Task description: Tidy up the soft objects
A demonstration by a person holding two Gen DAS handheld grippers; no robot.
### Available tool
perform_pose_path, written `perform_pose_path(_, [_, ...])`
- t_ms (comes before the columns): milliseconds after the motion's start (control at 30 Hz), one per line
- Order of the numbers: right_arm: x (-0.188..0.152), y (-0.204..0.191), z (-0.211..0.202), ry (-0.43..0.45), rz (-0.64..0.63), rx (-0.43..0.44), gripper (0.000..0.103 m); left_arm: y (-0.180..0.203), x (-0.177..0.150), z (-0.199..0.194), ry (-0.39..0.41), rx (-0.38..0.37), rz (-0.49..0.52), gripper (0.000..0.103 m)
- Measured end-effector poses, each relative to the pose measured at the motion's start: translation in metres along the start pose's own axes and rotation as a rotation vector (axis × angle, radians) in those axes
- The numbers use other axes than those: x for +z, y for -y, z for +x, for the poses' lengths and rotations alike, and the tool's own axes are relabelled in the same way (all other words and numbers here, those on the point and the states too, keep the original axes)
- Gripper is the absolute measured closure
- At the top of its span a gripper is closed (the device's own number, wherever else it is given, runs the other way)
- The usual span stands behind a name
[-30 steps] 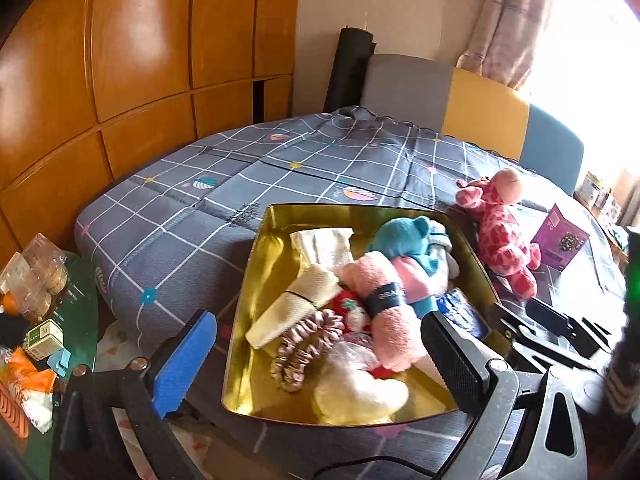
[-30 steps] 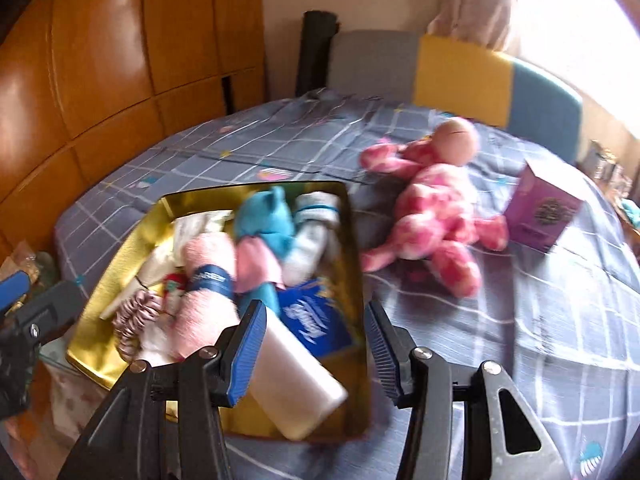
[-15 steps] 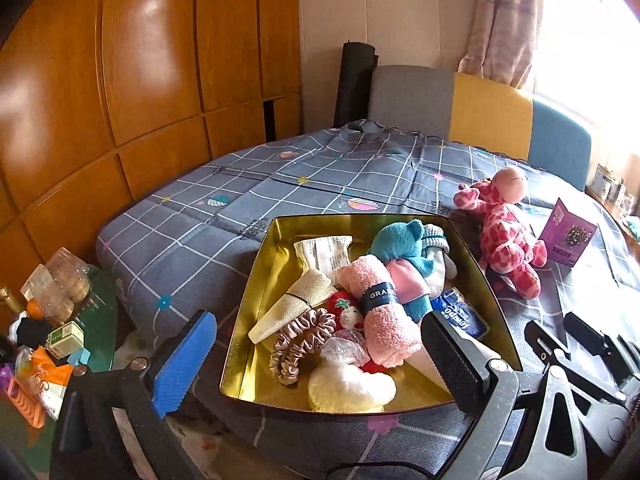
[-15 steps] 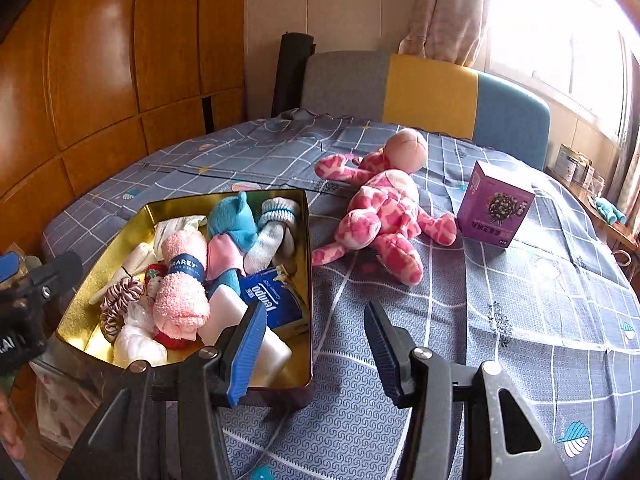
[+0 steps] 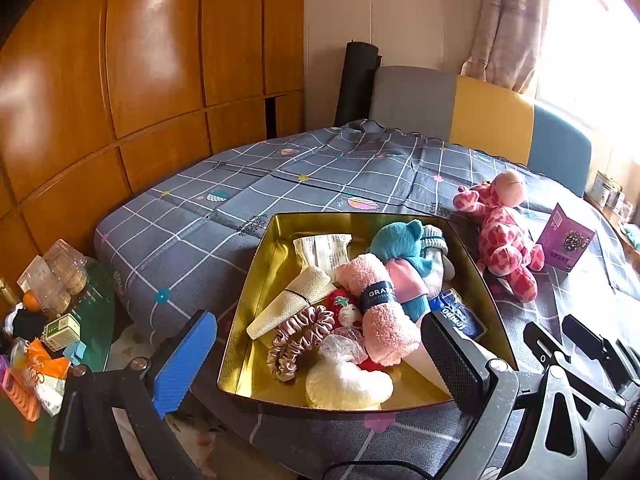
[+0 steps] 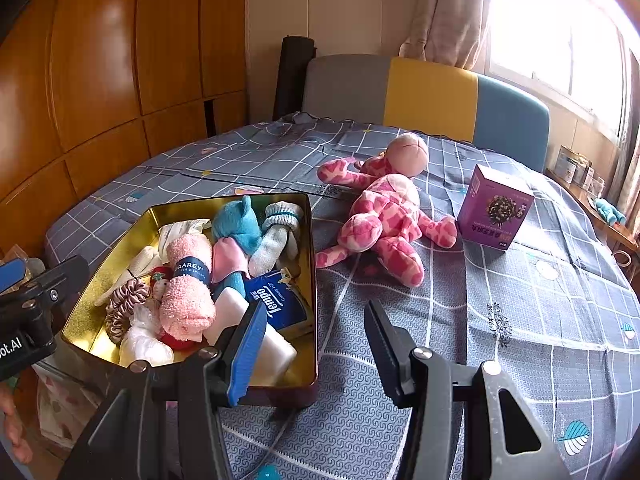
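- One soft thing lies outside the tin, judging by the left wrist view: the pink plush (image 5: 505,240), on the bed (image 5: 280,184) well beyond the right jaw and off to its right side, next to a purple box (image 5: 566,242).
- The left gripper (image 5: 320,354) has its jaws released and wide, nothing between them; the tin (image 5: 256,280) sits straight ahead between the two jaw lines.
- Inside the tin, ahead of the jaws: a pink towel roll (image 5: 378,312), a scrunchie (image 5: 298,338), a bagged white lump (image 5: 344,376), a blue toy (image 5: 400,240). All look light and squashy.
- In the right wrist view, the right gripper (image 6: 316,340) also stands released, part open, with bare bedcover between the jaws.
- The plush (image 6: 384,212) lies ahead of these jaws and slightly right, well apart from them; the tin (image 6: 310,280) is by the left jaw, and the left gripper (image 6: 36,288) shows at the far left edge.
- The plush should be light, limp and not fragile; limbs will dangle and its fabric may slip under a shallow pinch.
- Best hold, I judge: across the torso, jaws pressed deep into the stuffing, rather than a leg or the round head.
- The box looks stiff, so probably not part of the job.
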State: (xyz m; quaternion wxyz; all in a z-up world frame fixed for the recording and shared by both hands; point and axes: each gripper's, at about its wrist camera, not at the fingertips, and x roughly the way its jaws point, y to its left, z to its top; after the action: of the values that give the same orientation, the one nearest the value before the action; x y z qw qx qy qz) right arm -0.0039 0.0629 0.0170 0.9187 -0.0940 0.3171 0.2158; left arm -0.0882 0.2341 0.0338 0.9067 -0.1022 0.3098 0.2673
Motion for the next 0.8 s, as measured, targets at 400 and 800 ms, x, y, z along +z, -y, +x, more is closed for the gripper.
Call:
perform_pose_path(400, [-0.0005, -0.0011, 0.0016, -0.002, 0.005, 0.005, 0.052, -0.0002, -0.0009, 0.0034, -0.017, -0.001, -0.006, 0.0])
perform_pose_path(800, [-0.0007, -0.0007, 0.0011, -0.001, 0.006, 0.006, 0.052, -0.0021, -0.0013, 0.0048, -0.027, -0.004, -0.009, 0.0])
